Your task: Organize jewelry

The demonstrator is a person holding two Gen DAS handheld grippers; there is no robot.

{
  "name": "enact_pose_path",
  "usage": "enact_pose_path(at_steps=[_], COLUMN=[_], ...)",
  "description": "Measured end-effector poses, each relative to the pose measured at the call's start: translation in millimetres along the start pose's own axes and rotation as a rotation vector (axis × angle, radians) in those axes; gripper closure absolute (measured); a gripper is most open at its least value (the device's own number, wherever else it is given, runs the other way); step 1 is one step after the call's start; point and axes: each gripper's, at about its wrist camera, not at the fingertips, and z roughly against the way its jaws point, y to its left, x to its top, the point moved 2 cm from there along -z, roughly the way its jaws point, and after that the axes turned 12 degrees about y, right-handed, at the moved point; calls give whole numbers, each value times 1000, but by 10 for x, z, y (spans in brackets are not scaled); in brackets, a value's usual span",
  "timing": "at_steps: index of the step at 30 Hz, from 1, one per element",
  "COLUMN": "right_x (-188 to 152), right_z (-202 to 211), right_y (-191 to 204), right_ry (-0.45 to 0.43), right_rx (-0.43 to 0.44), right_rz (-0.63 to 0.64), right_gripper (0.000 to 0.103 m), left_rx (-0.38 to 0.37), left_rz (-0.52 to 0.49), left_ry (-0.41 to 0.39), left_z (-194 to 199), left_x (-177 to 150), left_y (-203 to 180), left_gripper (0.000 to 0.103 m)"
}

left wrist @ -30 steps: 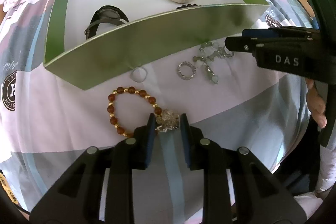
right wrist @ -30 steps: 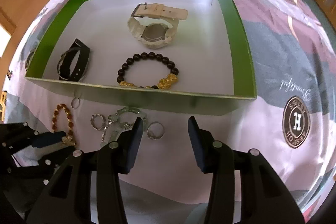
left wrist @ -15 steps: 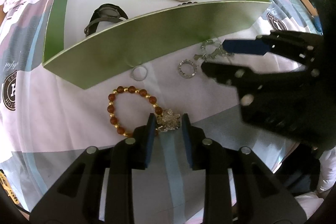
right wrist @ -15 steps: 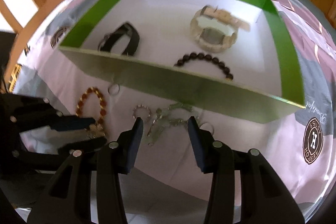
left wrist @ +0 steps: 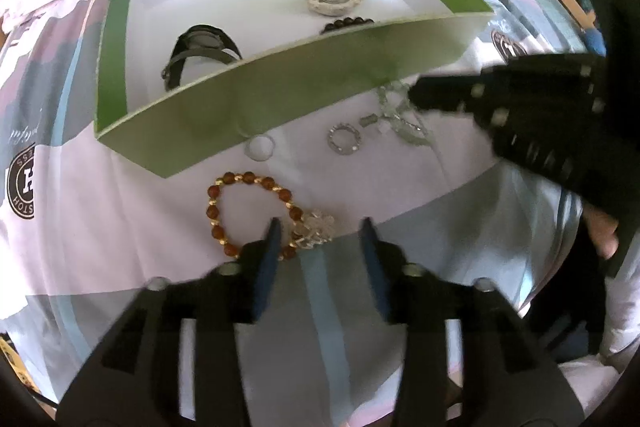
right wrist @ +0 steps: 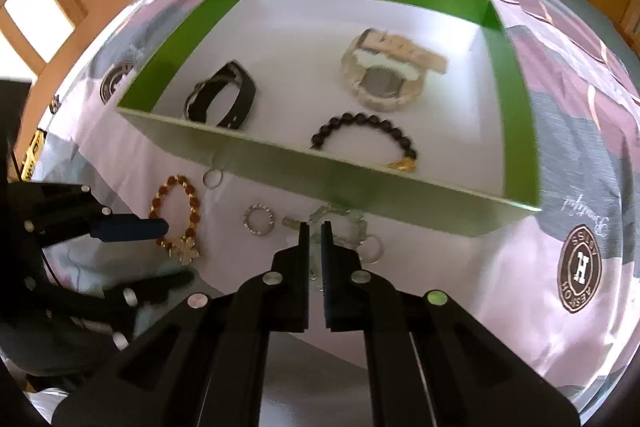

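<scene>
- Silver chain cluster [right wrist: 352,227] lies on the bedspread [right wrist: 560,187], just outside the near wall of the green box [right wrist: 400,187]. Looks light, floppy, tangly; thin links prob slip. Best grab: pinch a bunched bit, not a single strand.
- R gripper [right wrist: 315,233] is right at the cluster, jaws nearly closed w/ only a thin gap. A silvery strand sits in that gap; can't tell if it's truly pinched.
- Beaded ring [right wrist: 259,220] sits just beside the cluster, on the side away from the box's logo end. Small, stiff, light; would need an edge pinch.
- Plain ring [right wrist: 212,179] touches or nearly touches the box's near wall.
- Amber bead bracelet [left wrist: 248,215] is further out from the box wall, w/ clear flower charm [left wrist: 316,227]. Beads hard and rollable, cord slack; the charm is the bulkiest hold.
- L gripper [left wrist: 318,239] has jaws wide apart, straddling the charm, holding nothing.
- Box contents: black watch [right wrist: 224,99], cream watch [right wrist: 384,79], dark bead bracelet [right wrist: 368,131] w/ a gold charm, near the near wall. Plenty of bare white floor left.
- Judgement: about half the pieces are still outside the box.
</scene>
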Motion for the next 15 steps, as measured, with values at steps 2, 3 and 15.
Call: enact_pose_path(at_steps=[2, 3, 15], right_x=[-7, 24, 39], right_z=[21, 5, -98], right_y=[-51, -40, -471], right_ry=[10, 17, 89], right_rx=[-1, -4, -21], right_rz=[-13, -16, -204], right_gripper=[98, 98, 79], left_rx=[19, 23, 42], left_rz=[-22, -26, 40], left_ry=[7, 8, 53], left_z=[-25, -32, -170], left_x=[-17, -19, 18], left_y=[-54, -64, 127], left_gripper=[54, 54, 69])
